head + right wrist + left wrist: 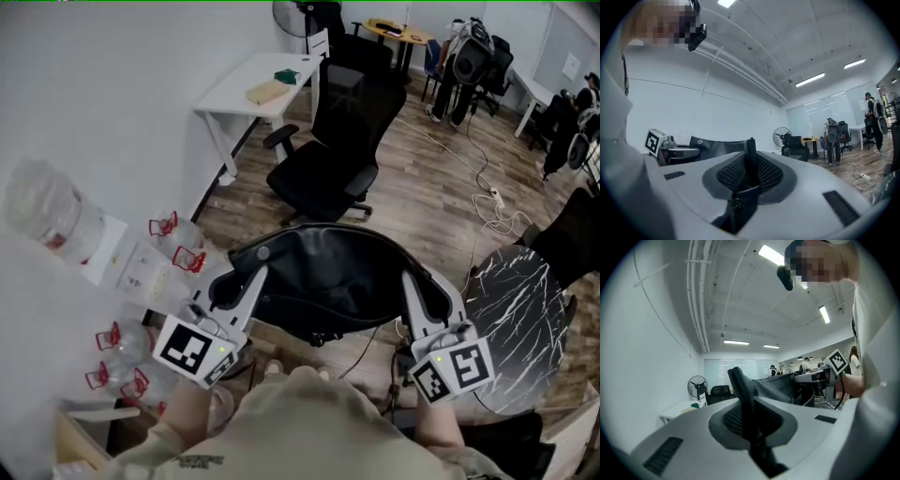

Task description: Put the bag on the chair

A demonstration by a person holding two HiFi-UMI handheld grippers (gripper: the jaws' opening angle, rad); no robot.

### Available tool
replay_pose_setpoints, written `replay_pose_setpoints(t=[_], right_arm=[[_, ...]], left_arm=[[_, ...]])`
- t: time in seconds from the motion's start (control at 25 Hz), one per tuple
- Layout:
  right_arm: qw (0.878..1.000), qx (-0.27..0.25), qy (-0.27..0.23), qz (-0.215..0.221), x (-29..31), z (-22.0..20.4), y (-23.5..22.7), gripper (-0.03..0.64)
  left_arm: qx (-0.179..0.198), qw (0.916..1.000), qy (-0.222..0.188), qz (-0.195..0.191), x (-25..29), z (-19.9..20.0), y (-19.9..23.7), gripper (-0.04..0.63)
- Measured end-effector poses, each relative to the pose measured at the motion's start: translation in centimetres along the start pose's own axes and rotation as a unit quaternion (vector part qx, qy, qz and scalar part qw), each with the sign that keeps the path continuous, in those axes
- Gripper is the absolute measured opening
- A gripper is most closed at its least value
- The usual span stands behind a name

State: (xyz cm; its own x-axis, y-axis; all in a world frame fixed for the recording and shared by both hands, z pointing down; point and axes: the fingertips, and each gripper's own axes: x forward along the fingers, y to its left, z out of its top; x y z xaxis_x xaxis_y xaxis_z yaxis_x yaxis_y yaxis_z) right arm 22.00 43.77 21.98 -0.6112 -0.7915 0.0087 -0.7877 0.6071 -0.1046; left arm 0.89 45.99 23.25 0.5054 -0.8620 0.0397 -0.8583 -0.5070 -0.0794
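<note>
A black leather bag hangs open between my two grippers, held up in front of the person's chest. My left gripper is shut on its left rim, and the left gripper view shows the black edge pinched between the jaws. At the opposite rim, my right gripper is shut on a black strap. The black office chair stands on the wood floor just beyond the bag, its seat facing me and apart from the bag.
A white table with a few items stands left of the chair against the wall. Water bottles with red handles lie at the lower left. A round marble-topped table is at the right. Cables run across the floor behind.
</note>
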Motion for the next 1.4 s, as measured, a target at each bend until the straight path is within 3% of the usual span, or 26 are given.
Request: replay_pose_setpoints(t=[0.68,1.12,1.4], right_arm=[[1.000,0.023,0.015,0.004,-3.4,-2.1,-4.0,0.081],[0.999,0.037,0.024,-0.006,-0.8,-3.6,-5.2,0.081],[0.998,0.047,0.031,-0.014,3.8,-4.2,-6.9,0.080]], left_arm=[[-0.004,0.9996,0.021,-0.018,3.1,-1.9,-4.1,0.034],[-0.008,0.9992,0.031,-0.026,5.2,-3.6,-2.2,0.032],[-0.009,0.9989,0.036,-0.029,8.6,-4.6,1.5,0.032]])
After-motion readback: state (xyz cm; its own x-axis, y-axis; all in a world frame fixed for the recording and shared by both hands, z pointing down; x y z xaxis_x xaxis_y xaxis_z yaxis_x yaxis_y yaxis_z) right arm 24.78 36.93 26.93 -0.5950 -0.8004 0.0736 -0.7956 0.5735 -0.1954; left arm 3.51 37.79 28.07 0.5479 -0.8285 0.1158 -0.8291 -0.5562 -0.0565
